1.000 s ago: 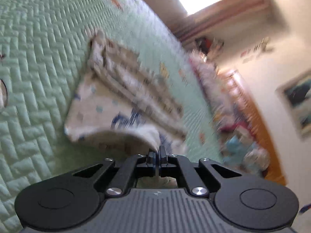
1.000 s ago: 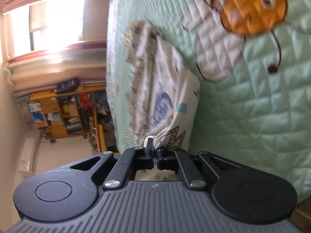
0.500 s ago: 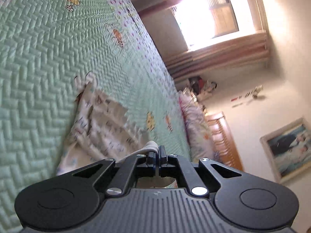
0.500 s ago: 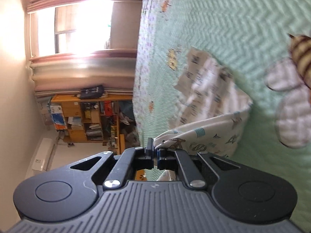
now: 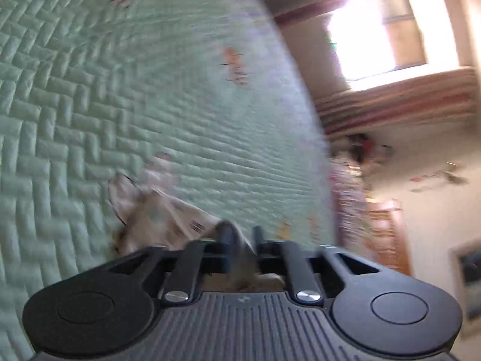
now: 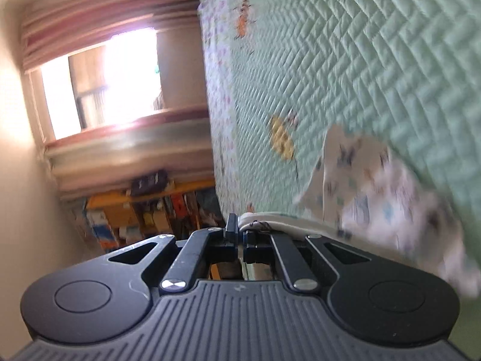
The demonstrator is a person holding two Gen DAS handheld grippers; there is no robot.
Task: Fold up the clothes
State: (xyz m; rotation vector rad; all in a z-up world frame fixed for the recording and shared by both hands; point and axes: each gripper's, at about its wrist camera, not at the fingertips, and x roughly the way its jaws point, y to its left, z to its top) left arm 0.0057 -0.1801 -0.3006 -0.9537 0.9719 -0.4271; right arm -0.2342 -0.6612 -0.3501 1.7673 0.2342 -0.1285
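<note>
A small white garment with a coloured print lies partly on the green quilted bedspread, blurred by motion. My left gripper is low over the bed and its jaws are opening. A fold of the garment still lies between the fingers and over the left one, but the pads no longer press on it. In the right wrist view the garment trails to the right over the bedspread. My right gripper is shut on its white hem.
A bright window with striped curtains is past the bed's far edge. A crowded wooden bookshelf stands below it. Patterned pillows and a wooden headboard line the bed's right side in the left wrist view.
Both grippers have swept across the bed, dragging the garment's edge over the rest of it. The left jaws, shut on the cloth before, now stand apart. The right stays shut on the hem.
</note>
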